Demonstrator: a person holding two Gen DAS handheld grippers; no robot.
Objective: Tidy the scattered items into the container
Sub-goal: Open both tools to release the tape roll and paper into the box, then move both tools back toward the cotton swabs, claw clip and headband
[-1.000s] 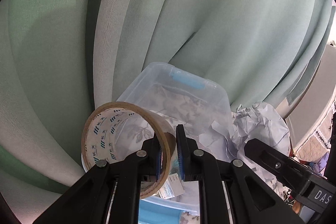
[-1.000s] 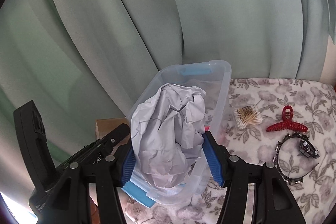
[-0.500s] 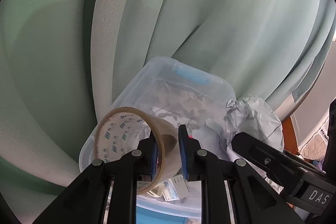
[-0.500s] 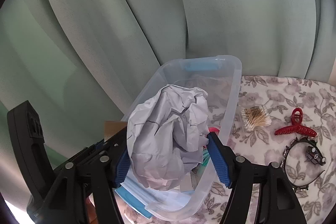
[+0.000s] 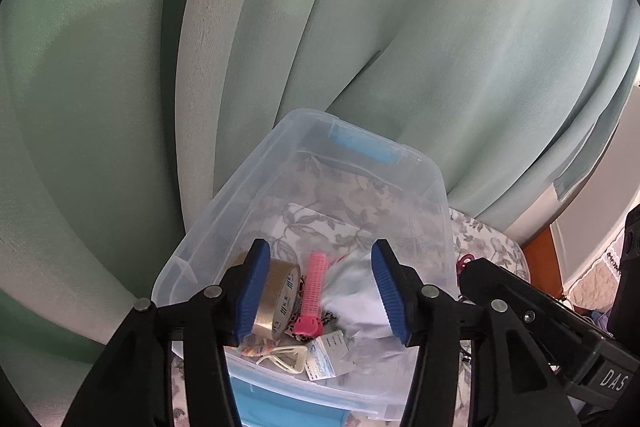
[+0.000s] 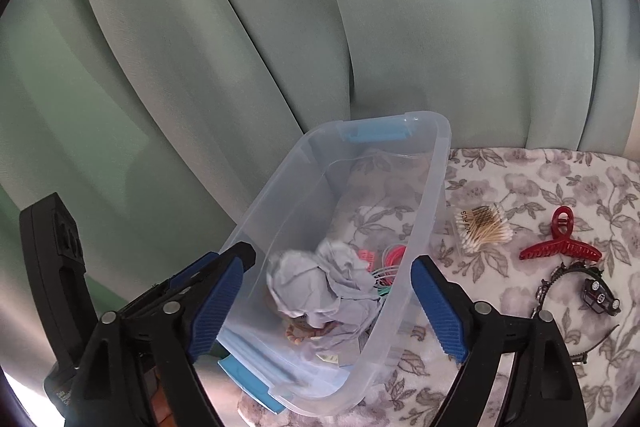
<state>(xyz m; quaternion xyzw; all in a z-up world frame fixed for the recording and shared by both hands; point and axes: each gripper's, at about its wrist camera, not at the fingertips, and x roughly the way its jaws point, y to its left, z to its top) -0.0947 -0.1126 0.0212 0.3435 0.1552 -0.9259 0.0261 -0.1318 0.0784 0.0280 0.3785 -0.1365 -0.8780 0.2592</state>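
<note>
A clear plastic bin (image 5: pixel 428 187) (image 6: pixel 436 183) with blue latches stands on a floral cloth. Inside lie a brown tape roll (image 5: pixel 276 297), a pink hair roller (image 5: pixel 314 293), a crumpled grey paper ball (image 6: pixel 316 283) (image 5: pixel 354 291) and small packets. My left gripper (image 5: pixel 316 293) is open and empty just above the bin's near end. My right gripper (image 6: pixel 328 307) is open and empty above the bin, over the paper ball. On the cloth right of the bin lie a cotton swab pack (image 6: pixel 486 227), a red claw clip (image 6: pixel 562 243) and a black headband (image 6: pixel 576 291).
Pale green curtains (image 5: pixel 360 27) hang close behind the bin. The left gripper's body (image 6: pixel 60 287) shows at the left of the right wrist view; the right gripper's body (image 5: pixel 560 327) shows at the right of the left wrist view.
Both grippers opened. The tape roll dropped from the left gripper into the bin, and the paper ball dropped from the right gripper into the bin.
</note>
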